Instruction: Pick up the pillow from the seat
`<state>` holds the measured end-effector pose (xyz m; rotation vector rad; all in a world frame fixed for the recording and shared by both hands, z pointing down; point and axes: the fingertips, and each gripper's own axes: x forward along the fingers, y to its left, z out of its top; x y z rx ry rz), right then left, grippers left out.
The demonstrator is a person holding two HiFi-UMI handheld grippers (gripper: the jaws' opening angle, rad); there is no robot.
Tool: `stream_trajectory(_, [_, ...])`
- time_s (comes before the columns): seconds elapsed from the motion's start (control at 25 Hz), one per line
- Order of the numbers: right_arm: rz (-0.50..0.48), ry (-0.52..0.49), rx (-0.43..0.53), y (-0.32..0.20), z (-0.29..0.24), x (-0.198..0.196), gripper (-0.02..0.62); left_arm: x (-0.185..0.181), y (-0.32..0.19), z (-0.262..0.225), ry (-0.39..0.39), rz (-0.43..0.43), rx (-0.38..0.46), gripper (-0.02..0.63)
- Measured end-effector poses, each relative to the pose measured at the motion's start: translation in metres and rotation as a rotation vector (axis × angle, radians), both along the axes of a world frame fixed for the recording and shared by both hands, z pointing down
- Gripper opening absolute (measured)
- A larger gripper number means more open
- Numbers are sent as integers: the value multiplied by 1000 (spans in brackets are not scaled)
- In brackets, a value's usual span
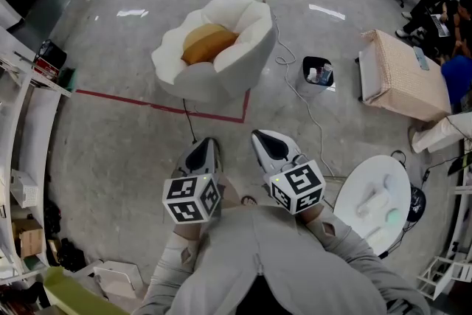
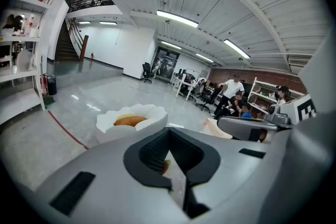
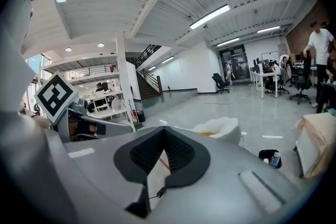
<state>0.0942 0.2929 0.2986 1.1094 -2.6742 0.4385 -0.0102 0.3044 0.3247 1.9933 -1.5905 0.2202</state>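
An orange pillow lies in a white petal-shaped seat on the floor ahead of me. My left gripper and right gripper are held side by side near my body, well short of the seat, both shut and empty. In the left gripper view the pillow shows inside the seat beyond the shut jaws of the left gripper. Past the right gripper, the right gripper view has the seat farther off, with a sliver of the pillow.
A red tape line runs across the floor in front of the seat. A cable trails to the right past a black bin. A beige box and a white round table stand at right, shelves at left.
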Motion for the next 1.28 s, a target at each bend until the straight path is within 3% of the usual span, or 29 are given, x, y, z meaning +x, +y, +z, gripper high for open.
stream_trajectory(0.48, [8,-2,2,-116,-10,-72,-5,-61,-113,-9,-7,47,-4,3])
stream_trajectory(0.84, [76,-11,10,-212,-20,-124,-5,-117,-212,-21,-17,104,5,2])
stream_trajectory(1.28, [145,1,-9,-291,-12,-155,-3,-160,-291,-12,-1,137,-15,3])
